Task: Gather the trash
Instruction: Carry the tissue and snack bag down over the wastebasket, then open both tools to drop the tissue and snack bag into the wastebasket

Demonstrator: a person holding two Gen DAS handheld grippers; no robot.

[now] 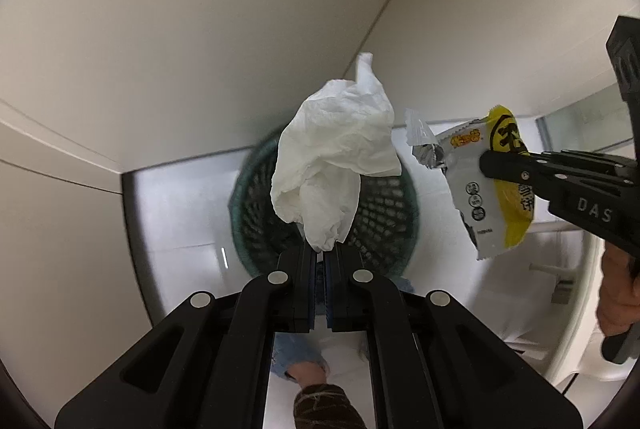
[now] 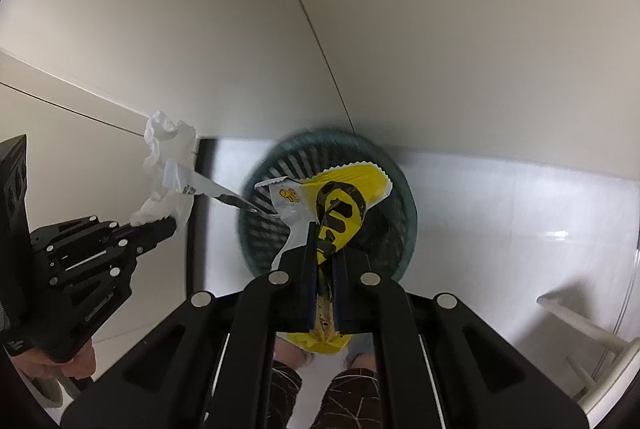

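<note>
The left gripper (image 1: 320, 253) is clenching a crumpled white tissue (image 1: 336, 157), which is sticking up past its fingertips. The right gripper (image 2: 325, 261) is pinching a yellow and white snack wrapper (image 2: 340, 201) between its closed fingers. A dark green mesh bin (image 2: 400, 229) is sitting just beyond both grippers' tips, beneath the held trash.

a: how many of each?
b: one crumpled white tissue (image 1: 336, 153), one yellow-and-white snack wrapper (image 1: 486, 181), one green mesh basket (image 1: 384, 213).
a: claws?
b: two, left claw (image 1: 320, 253) and right claw (image 2: 325, 261).
</note>
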